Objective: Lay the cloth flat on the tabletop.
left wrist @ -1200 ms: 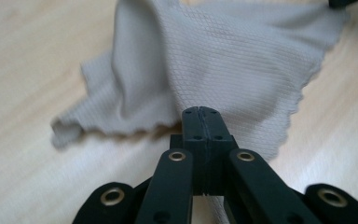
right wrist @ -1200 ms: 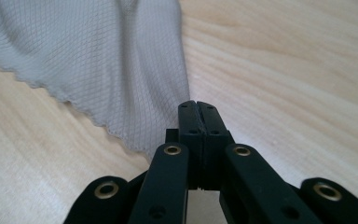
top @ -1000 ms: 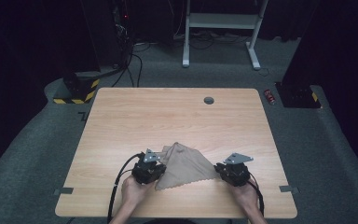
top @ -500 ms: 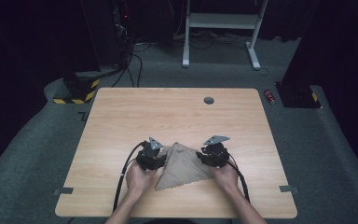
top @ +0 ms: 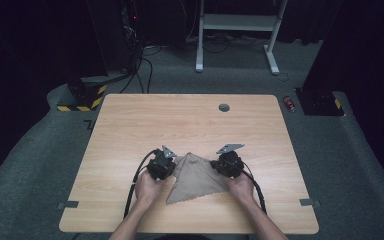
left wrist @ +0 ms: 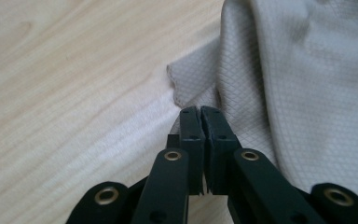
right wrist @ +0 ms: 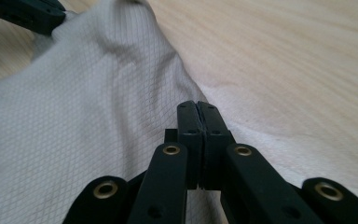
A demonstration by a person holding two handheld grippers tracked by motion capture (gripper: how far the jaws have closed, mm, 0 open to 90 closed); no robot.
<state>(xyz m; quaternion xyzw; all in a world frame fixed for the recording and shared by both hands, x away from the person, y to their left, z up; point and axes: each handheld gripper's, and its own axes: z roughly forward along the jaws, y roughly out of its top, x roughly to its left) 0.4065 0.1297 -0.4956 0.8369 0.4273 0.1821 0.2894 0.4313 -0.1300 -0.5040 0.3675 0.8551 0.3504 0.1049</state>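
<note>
Jaws on the left gripper (left wrist: 200, 112) are pressed together, having just closed, nipping the scalloped edge of the grey-beige cloth (left wrist: 303, 93). From above, that left gripper (top: 166, 167) sits at the cloth's (top: 196, 177) left corner and the right gripper (top: 220, 165) at its right corner, each in a hand at the near side of the wooden table (top: 180, 120). Along the right gripper (right wrist: 199, 107) the jaws have likewise just shut, tips meeting at the cloth's (right wrist: 74, 116) rim; whether fabric is caught I cannot tell. The cloth lies bunched between both grippers, its far point rising slightly.
</note>
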